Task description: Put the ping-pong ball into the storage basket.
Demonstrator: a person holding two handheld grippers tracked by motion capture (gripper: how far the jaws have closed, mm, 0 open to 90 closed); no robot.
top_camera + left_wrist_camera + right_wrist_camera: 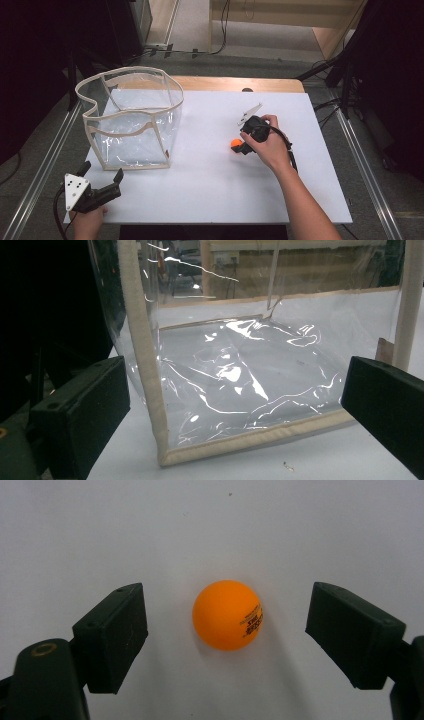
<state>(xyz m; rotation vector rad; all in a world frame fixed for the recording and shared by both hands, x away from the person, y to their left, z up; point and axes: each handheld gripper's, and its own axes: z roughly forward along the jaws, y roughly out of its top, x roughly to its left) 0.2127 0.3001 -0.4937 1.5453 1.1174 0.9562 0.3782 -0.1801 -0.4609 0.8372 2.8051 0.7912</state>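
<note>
Ball (235, 144) on table (210, 190), right of bag (131, 120)

The room around the table is dim, nearly black at the left and right edges of the high view, while the flat white table top (215, 175) is lit evenly from overhead. Soft, short shadows lie under the things on it. The clear plastic bag with cream fabric trim (131, 120) throws sharp white glare streaks across its creased walls, strongest in the left gripper view (235, 375). The small orange ball with black print (227, 615) is crisp, its print slightly soft, a faint shadow beneath it. The high view is grainy and mildly blurred.
</note>
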